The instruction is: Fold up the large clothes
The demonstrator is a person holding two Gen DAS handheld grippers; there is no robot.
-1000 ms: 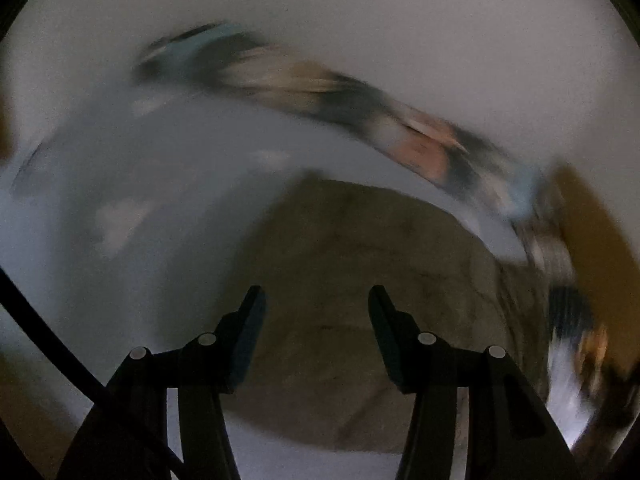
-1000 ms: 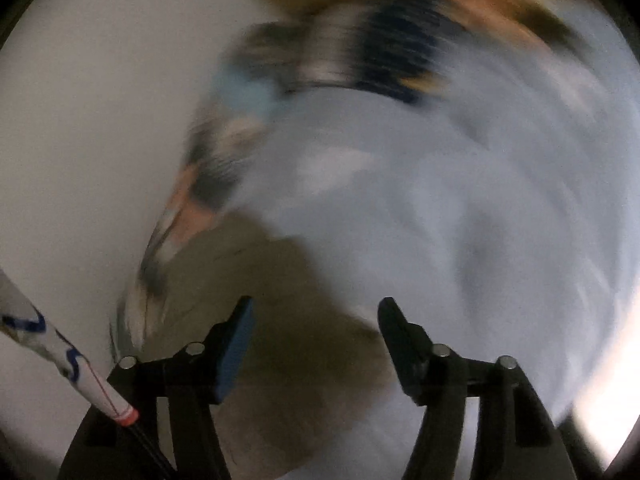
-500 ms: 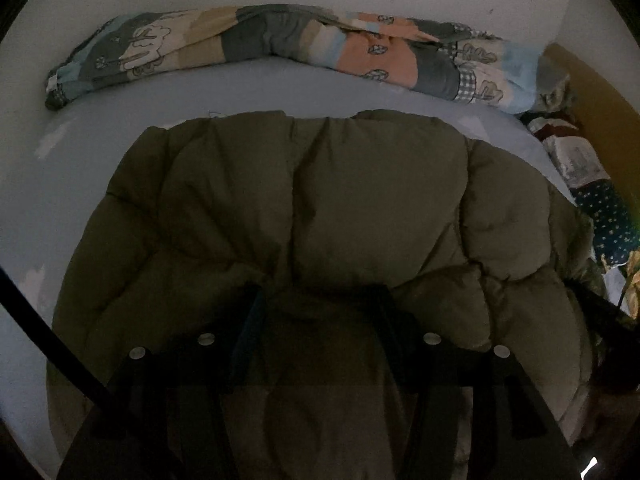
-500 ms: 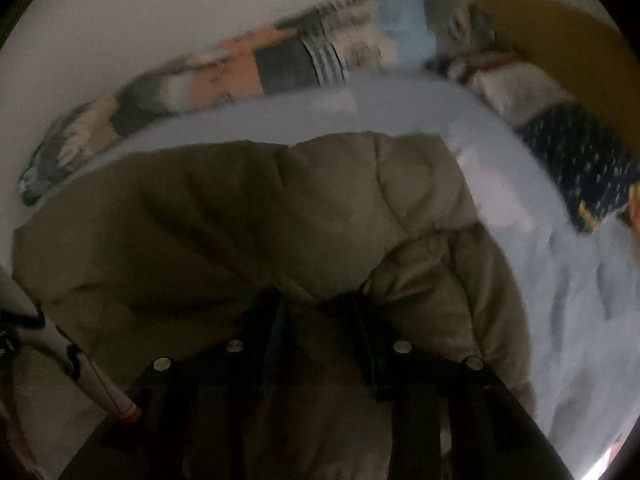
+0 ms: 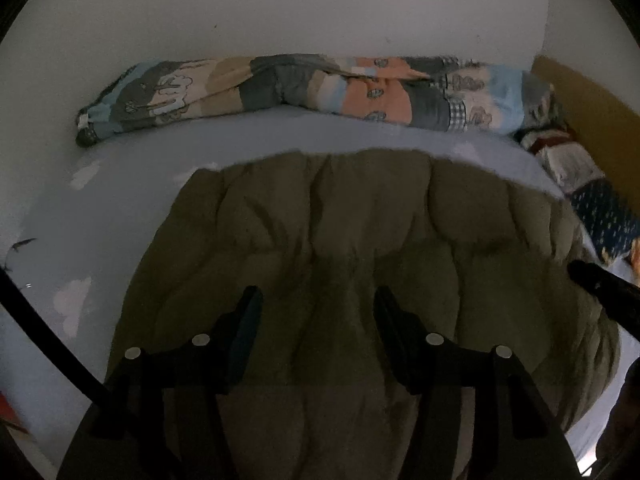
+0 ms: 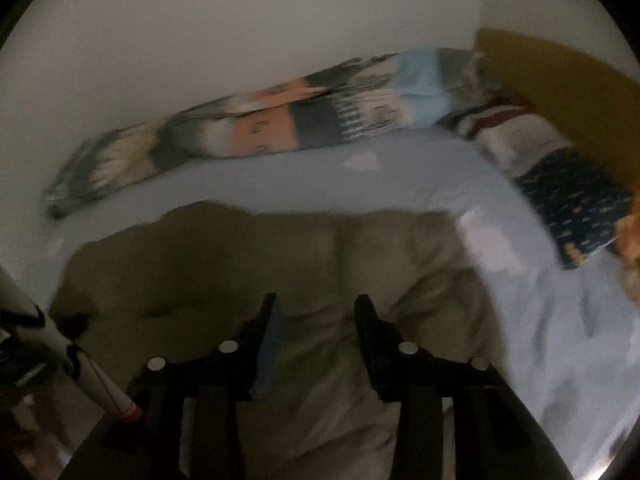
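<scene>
On the bed, left wrist view: an olive quilted coat (image 5: 360, 264) lies spread on the pale blue bedsheet (image 5: 132, 184), filling the picture from centre to 6 o'clock.
Left gripper: the left gripper (image 5: 318, 308) sits at 6 o'clock over the coat, jaws opening, padding below the gap but nothing pinched; released.
Right gripper, seen from here: a dark finger (image 5: 592, 280) enters at 3 o'clock, at the coat's right edge.
Background, left view: a patchwork blanket roll (image 5: 320, 88) runs from 10 to 2 o'clock along the white wall (image 5: 280, 8); pillows (image 5: 600, 216) at 3 o'clock.
Right wrist view: blurred; the coat (image 6: 312, 256) spans 9 to 6 o'clock, bedsheet (image 6: 540, 300) at 4 o'clock, blanket roll (image 6: 280, 120) at 11 to 1 o'clock.
Right gripper: the right gripper (image 6: 316, 320) at 6 o'clock, jaws opening above the fabric, holding nothing.
Step in hand: apparently letting go after laying the coat down, between folds.
Next move: likely each gripper needs a fresh hold on an edge or sleeve, clenching through thick, springy padding before lifting it across.
</scene>
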